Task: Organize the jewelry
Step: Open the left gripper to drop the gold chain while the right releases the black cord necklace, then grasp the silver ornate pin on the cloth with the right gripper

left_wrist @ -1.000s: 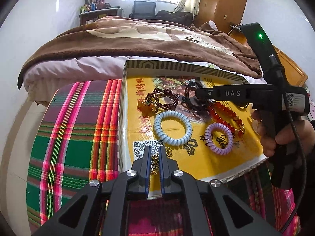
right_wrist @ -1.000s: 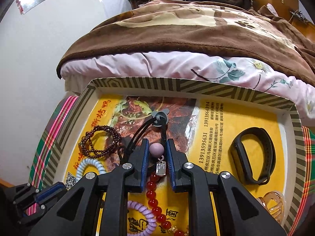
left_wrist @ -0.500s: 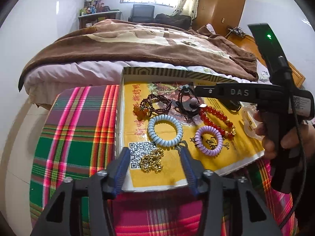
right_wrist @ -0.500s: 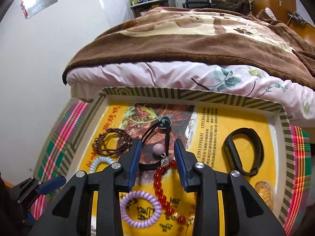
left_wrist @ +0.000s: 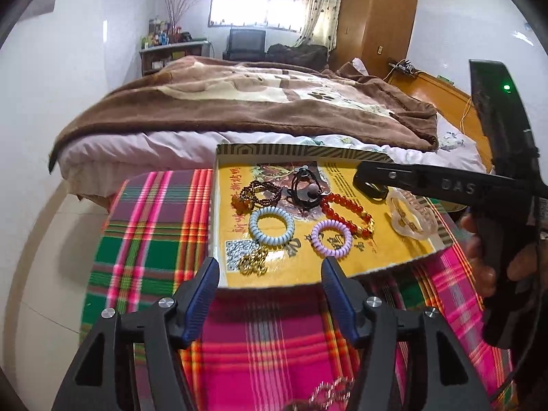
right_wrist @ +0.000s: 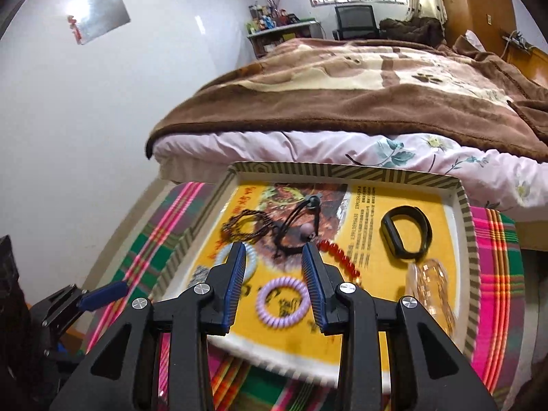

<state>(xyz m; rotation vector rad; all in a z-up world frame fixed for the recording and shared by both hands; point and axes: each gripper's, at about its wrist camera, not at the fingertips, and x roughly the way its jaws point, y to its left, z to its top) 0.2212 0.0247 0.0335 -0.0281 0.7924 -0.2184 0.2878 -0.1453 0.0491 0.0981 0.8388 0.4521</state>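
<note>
On the plaid cloth, as the left wrist camera sees it, lies a shallow yellow tray with a striped rim, close to a bed with a brown blanket. Inside the tray rest a dark bead bracelet, a black cord necklace with a pink bead, a red bead bracelet, a light blue coil hair tie, a purple coil hair tie, a small gold chain near the front edge, and a clear hair claw at the right side. The left gripper hangs above the front edge of the tray; its jaws are opening and nothing is between them. The right gripper reaches over the far part of the tray, with a hand around its handle.

From the right wrist camera the same tray shows also a black wristband, lying apart from the other pieces at the right. The right gripper hovers over the middle of the tray with its jaws apart and empty; the purple coil hair tie and the black cord necklace lie below, not touched. The picture is somewhat blurred, so the clear hair claw seems to lie near the wristband, but I cannot say if they touch. The left gripper shows at the lower left.
</note>
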